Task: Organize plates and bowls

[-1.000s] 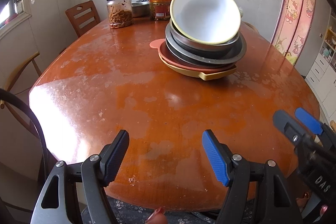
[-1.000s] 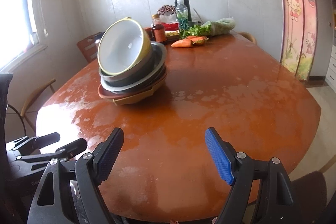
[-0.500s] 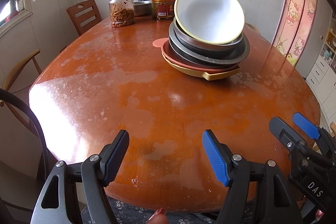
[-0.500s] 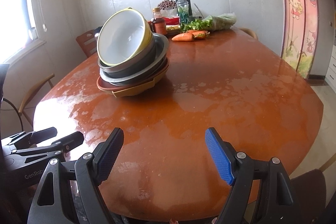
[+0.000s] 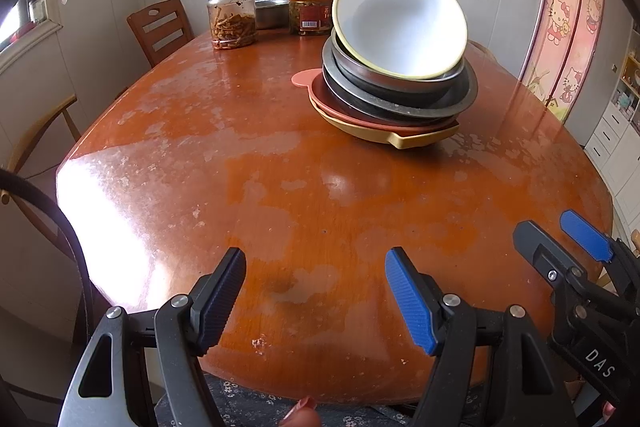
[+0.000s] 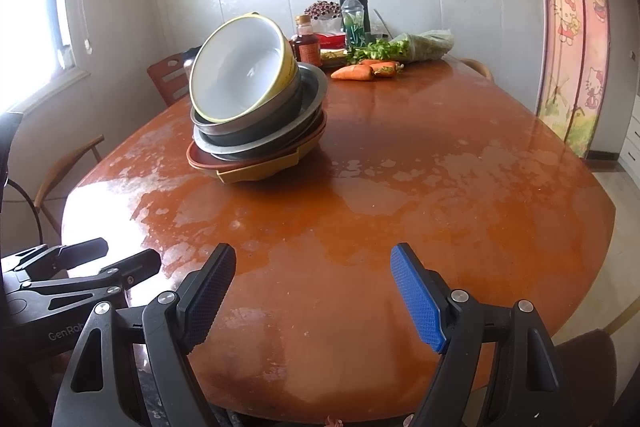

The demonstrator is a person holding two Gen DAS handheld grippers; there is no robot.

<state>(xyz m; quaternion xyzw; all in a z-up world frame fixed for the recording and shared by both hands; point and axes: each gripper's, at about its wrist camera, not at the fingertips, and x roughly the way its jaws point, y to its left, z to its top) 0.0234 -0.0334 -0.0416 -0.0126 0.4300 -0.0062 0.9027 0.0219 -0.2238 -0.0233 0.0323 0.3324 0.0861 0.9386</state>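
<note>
Two claws hang over the near edge of the bench (image 5: pixel 304 195), both with jaws apart and nothing between them: the left claw (image 5: pixel 314 301) and the right claw (image 6: pixel 314 297). Against the frames from a second ago, the stack of dishes (image 5: pixel 394 95) sits slightly nearer and larger in both views, while neither claw's jaw gap has changed. In the left wrist view the right claw (image 5: pixel 560 239) now shows a little higher at the lower right than before.

The stack stands on the bench, well apart from both claws, toward the far half. A white bowl with a yellow rim (image 5: pixel 400 21) lies tilted on top, its mouth facing the claws. Under it are grey metal dishes (image 5: pixel 400 99), then a reddish plate (image 5: pixel 320 95) and a yellow dish (image 5: pixel 404 139) at the bottom. How many metal dishes there are cannot be told, since they nest inside each other.

Behind the stack, a jar (image 5: pixel 232 15) and a second jar with a red label (image 5: pixel 310 13) stand near the far edge; the stack partly covers the second one. In the right wrist view, carrots (image 6: pixel 364 71) and bagged greens (image 6: pixel 416 47) lie beyond the stack, with bottles (image 6: pixel 354 13) behind them. The left claw (image 6: pixel 96 263) shows at the lower left there, partly cut off by the frame edge. A chair (image 5: pixel 160 27) stands left of the stack, behind the bench.
</note>
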